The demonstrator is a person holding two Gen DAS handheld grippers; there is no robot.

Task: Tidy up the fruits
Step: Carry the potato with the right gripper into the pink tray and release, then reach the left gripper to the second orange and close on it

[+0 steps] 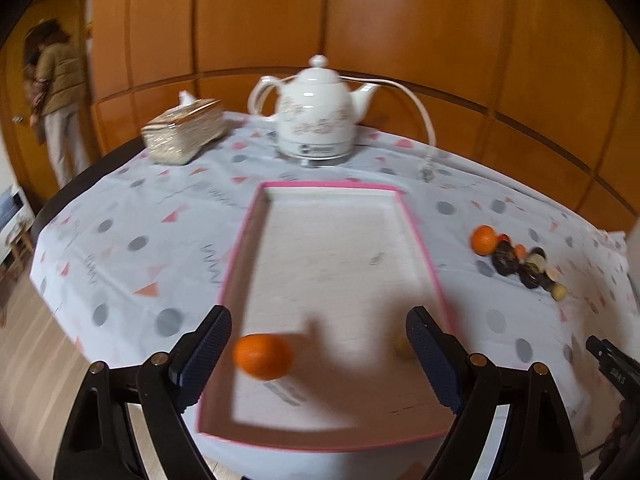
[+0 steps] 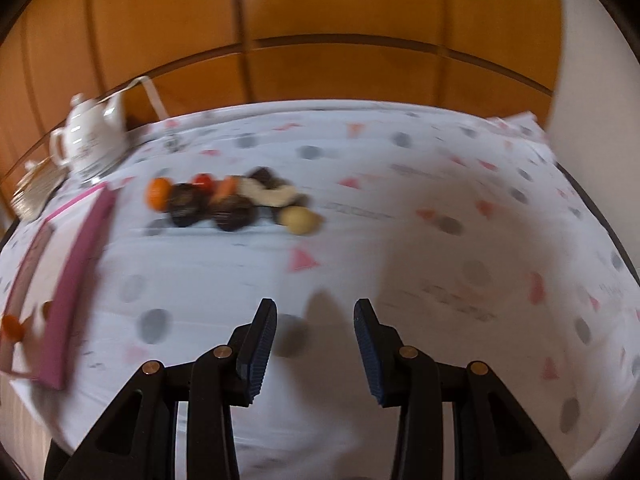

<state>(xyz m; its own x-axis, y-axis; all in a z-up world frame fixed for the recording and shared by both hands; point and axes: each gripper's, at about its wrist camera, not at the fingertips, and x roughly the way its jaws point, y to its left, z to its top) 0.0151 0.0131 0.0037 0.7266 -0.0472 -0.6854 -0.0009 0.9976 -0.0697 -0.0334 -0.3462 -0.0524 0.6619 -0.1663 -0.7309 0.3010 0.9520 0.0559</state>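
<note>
A pink-rimmed white tray (image 1: 424, 240) lies on the tablecloth in the left wrist view. An orange (image 1: 263, 356) sits in its near part, and a small tan fruit (image 1: 400, 346) sits by the right finger. My left gripper (image 1: 319, 344) is open above the tray's near end, the orange between its fingers but not gripped. A pile of fruits (image 1: 516, 258) lies right of the tray, with an orange (image 1: 483, 239) at its left end. My right gripper (image 2: 315, 336) is open and empty over bare cloth, well short of the pile (image 2: 224, 204). The tray (image 2: 72, 280) shows at the left.
A white teapot (image 1: 318, 114) on a base stands behind the tray, its cord (image 1: 420, 120) trailing right. A tissue box (image 1: 186, 132) stands at the back left. A person (image 1: 56, 96) stands by the wooden wall. The table edge runs close below both grippers.
</note>
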